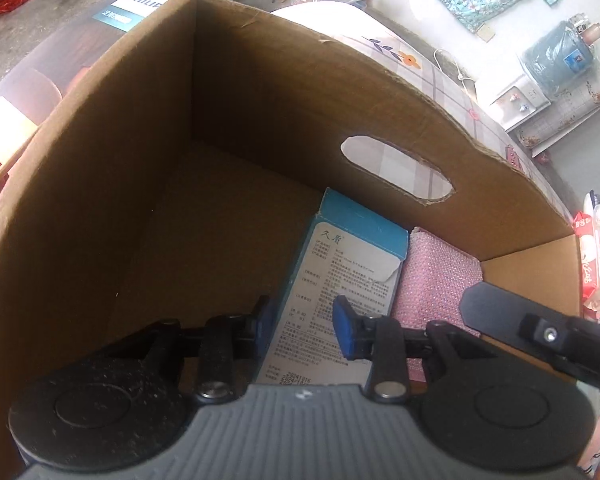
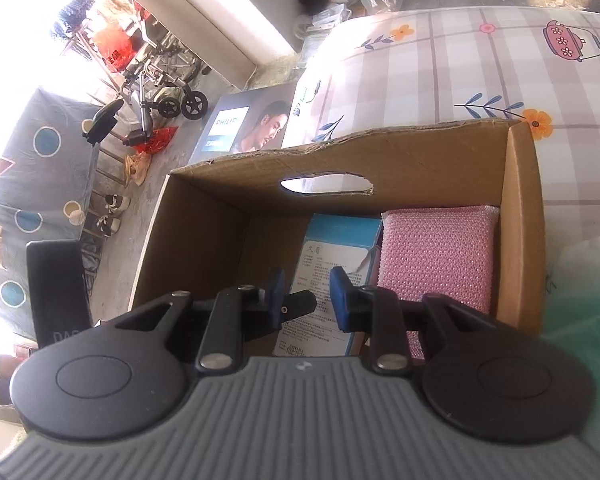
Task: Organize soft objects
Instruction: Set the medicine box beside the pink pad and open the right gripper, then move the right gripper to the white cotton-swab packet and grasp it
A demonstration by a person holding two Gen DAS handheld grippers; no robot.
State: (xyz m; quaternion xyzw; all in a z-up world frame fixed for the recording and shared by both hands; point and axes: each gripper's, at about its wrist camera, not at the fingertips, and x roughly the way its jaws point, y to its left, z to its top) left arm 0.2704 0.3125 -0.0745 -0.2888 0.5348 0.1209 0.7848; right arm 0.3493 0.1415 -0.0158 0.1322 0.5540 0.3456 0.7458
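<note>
Both grippers, left gripper [image 1: 302, 320] and right gripper [image 2: 305, 296], hung over the cardboard box [image 1: 100, 200], fingers released, nothing held. Best approach: lift clear w/o nudging the blue carton [image 1: 348, 264] or pink sponge [image 2: 436, 256].

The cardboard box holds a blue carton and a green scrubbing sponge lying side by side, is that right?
Not quite: the sponge is pink, not green. The right wrist view shows it beside the blue carton on the floor of the cardboard box.

Blown-out daylight, shadowed box interior, fisheye-warped edges.
</note>
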